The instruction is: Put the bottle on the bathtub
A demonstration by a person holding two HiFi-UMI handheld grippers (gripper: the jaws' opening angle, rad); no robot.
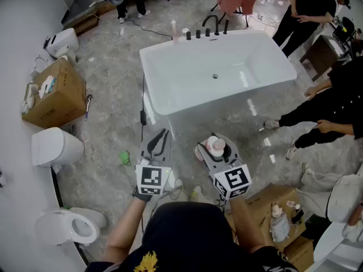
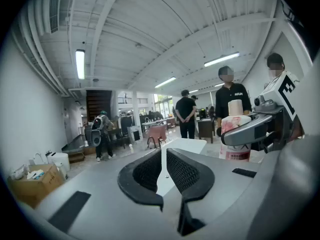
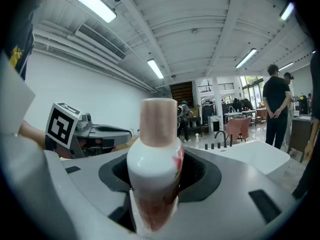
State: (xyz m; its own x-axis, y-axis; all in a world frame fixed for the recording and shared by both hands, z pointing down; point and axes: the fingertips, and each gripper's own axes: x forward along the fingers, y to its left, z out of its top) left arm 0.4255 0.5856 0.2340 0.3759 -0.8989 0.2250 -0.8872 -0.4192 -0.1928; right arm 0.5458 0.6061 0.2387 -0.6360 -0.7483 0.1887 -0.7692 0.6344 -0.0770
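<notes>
A white bottle [image 1: 215,145] with a pink cap and pink flower print stands upright in my right gripper [image 1: 217,152], which is shut on its body. In the right gripper view the bottle [image 3: 155,174] fills the space between the jaws. The white bathtub [image 1: 215,109] stands just ahead of both grippers, and its near wall is a short way beyond the bottle. My left gripper [image 1: 157,146] hovers to the left of the bottle, shut with nothing in it. The left gripper view shows the bottle [image 2: 235,129] off to the right.
A black faucet [image 1: 211,22] and a small bottle [image 1: 173,30] sit on the tub's far rim. On the left are a cardboard box [image 1: 54,95] and a toilet [image 1: 74,228]. People [image 1: 334,106] stand at the right. A box of bottles [image 1: 278,214] lies at the lower right.
</notes>
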